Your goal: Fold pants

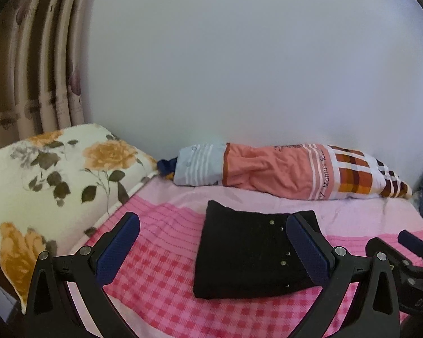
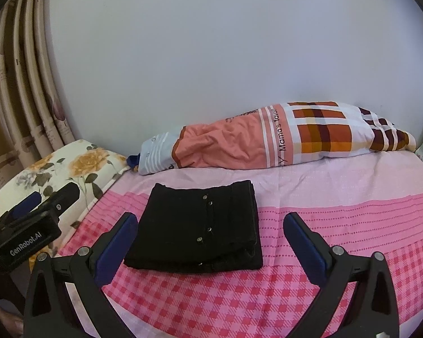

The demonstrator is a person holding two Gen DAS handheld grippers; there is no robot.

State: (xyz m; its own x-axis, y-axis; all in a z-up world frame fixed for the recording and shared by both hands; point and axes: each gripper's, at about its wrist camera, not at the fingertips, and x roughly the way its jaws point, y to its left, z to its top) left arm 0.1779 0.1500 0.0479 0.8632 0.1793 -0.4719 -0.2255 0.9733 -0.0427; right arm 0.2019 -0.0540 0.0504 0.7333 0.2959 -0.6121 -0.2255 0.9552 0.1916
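My two wrist views look low across the bed point(image 1: 160, 287) toward the wall point(image 2: 211, 56), sharing the folded pants point(image 2: 194, 225) close ahead.

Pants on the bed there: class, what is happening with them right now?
A person holds a gripper in each hand over a bed. The black pants lie folded into a compact stack on the pink sheet. The left gripper and right gripper are both open and hold nothing; neither seems to touch the pants. The folding looks done or nearly so.
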